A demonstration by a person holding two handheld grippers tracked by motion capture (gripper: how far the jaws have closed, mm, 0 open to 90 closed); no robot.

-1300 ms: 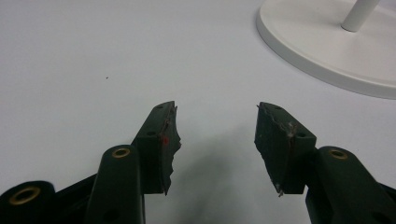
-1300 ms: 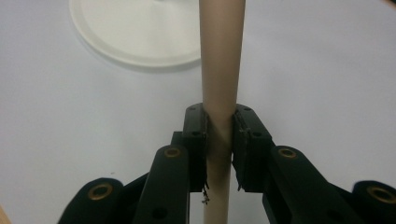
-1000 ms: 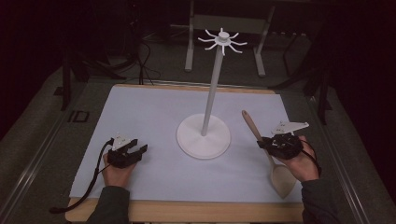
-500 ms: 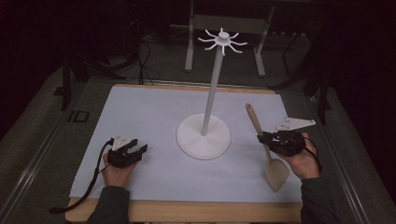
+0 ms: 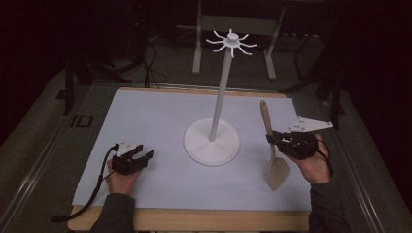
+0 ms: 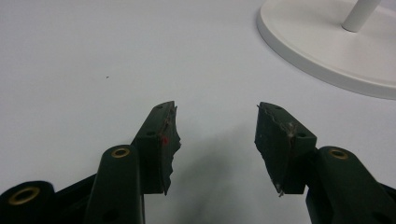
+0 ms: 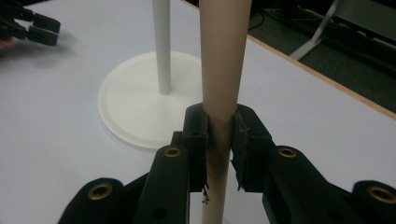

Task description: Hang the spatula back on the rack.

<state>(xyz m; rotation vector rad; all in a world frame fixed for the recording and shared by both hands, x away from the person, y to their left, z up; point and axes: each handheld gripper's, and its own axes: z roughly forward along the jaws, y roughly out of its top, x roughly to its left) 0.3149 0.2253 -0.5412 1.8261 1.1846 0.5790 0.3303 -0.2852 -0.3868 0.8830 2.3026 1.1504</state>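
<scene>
Right gripper (image 5: 275, 139): jaws clenched on the spatula (image 5: 272, 150) handle.
Spatula: right of the stand (image 5: 212, 144), blade low over the tabletop (image 5: 155, 116); contact unclear.
Left gripper (image 6: 215, 140): jaws released, empty.
Cut off: spatula blade in the right gripper view.

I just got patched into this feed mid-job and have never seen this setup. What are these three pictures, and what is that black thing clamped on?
There is no robot arm here: a person holds handheld black tongs in each hand. The high view looks down on a table covered with a white sheet. The other two pictures come from cameras riding on each pair of tongs, looking along the jaws.

In the middle stands a white stand with a round base and a tall pole topped by radiating hooks. The right tongs are shut on the handle of a light wooden spatula, its blade toward the person. The left tongs are open, holding nothing, low over the sheet beside the stand's base.
</scene>
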